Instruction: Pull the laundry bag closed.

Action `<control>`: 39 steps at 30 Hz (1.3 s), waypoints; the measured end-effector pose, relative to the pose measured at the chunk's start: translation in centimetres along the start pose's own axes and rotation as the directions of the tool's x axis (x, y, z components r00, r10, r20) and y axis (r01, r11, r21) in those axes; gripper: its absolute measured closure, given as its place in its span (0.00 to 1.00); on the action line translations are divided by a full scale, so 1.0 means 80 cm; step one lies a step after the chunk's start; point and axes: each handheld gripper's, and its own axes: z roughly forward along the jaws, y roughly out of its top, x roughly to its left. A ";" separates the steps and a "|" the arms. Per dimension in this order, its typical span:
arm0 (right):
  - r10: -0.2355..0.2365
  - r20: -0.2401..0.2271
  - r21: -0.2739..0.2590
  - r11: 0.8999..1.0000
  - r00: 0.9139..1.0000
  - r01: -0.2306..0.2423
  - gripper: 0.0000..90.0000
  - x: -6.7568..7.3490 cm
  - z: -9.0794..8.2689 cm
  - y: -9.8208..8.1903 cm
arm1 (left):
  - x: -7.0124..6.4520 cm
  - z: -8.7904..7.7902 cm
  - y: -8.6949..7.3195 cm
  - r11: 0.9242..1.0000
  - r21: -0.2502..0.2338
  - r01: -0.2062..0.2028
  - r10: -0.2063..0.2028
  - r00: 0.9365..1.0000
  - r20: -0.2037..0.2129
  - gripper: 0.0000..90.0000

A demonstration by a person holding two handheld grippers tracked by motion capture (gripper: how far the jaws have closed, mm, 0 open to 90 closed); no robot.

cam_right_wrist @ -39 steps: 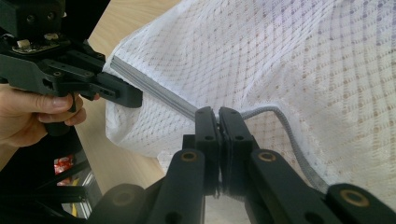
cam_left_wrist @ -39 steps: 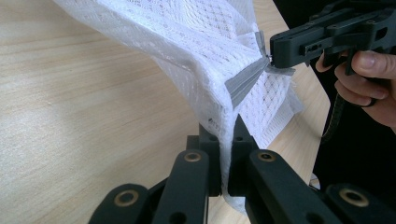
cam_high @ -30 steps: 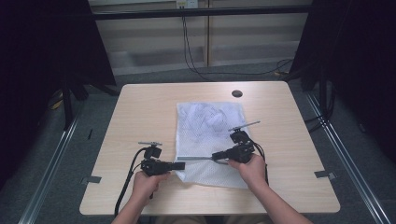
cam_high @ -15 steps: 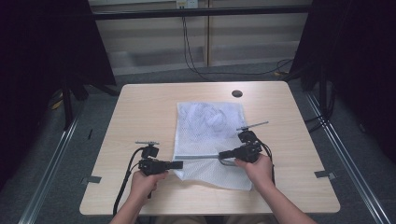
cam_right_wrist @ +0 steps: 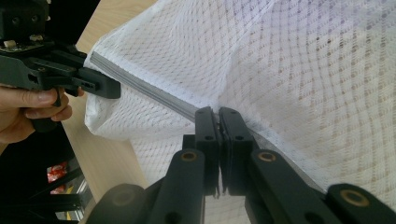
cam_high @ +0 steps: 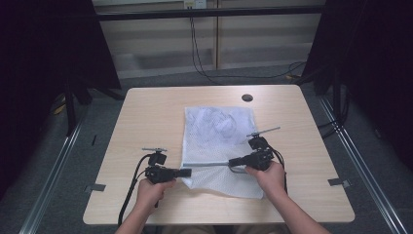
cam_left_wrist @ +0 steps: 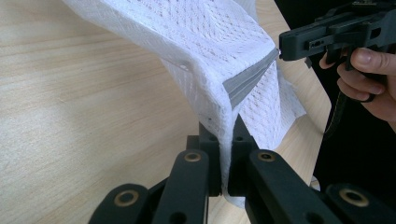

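While the mesh bag (cam_high: 214,141) lies on the table, both grippers (cam_high: 187,172) (cam_high: 233,162) pinch its grey edge, stretched between them

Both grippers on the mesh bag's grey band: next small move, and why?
Probably lift both hands together toward the far edge to carry the fold over. The left gripper and right gripper are each shut on the mesh bag at its grey band, which runs taut between them, raised off the table.
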 end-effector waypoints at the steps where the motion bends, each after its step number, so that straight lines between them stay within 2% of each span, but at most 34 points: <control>1: 0.003 0.002 0.001 1.000 1.000 -0.003 0.97 0.000 -0.001 0.000 | 0.000 0.000 0.000 1.000 0.004 -0.004 0.004 1.000 0.001 0.99; 8: -0.008 0.008 0.005 1.000 1.000 0.008 0.97 0.001 -0.003 -0.001 | -0.001 -0.001 0.000 1.000 -0.001 0.008 -0.008 1.000 -0.003 0.99; 10: 0.006 0.001 -0.003 1.000 1.000 -0.006 0.97 -0.003 -0.005 -0.003 | -0.001 -0.002 0.000 1.000 -0.002 0.001 -0.001 1.000 -0.004 0.99; 12: 0.008 -0.001 -0.003 1.000 1.000 -0.008 0.97 -0.005 -0.008 -0.004 | -0.002 -0.001 0.000 1.000 -0.005 0.012 -0.012 1.000 0.005 0.99; 13: 0.004 0.001 -0.006 1.000 1.000 -0.004 0.97 -0.005 -0.008 -0.004 | -0.001 0.000 0.000 1.000 -0.002 0.002 -0.002 1.000 0.000 0.99; 29: 0.001 0.004 0.002 1.000 1.000 -0.001 0.97 -0.005 -0.010 -0.006 | -0.001 0.000 0.000 1.000 0.002 0.003 -0.003 1.000 -0.003 0.99; 30: -0.004 0.018 0.003 1.000 1.000 0.004 0.97 -0.005 -0.010 -0.006 | -0.001 -0.001 0.000 1.000 -0.001 0.007 -0.007 1.000 -0.002 0.99; 34: 0.016 0.014 -0.005 1.000 1.000 -0.016 0.97 -0.009 -0.016 -0.007 | -0.001 -0.002 0.000 1.000 -0.007 0.007 -0.007 1.000 0.002 0.99; 39: 0.008 0.019 -0.008 1.000 1.000 -0.008 0.97 -0.011 -0.019 -0.008 | -0.001 -0.001 0.000 1.000 -0.003 0.005 -0.005 1.000 0.003 0.99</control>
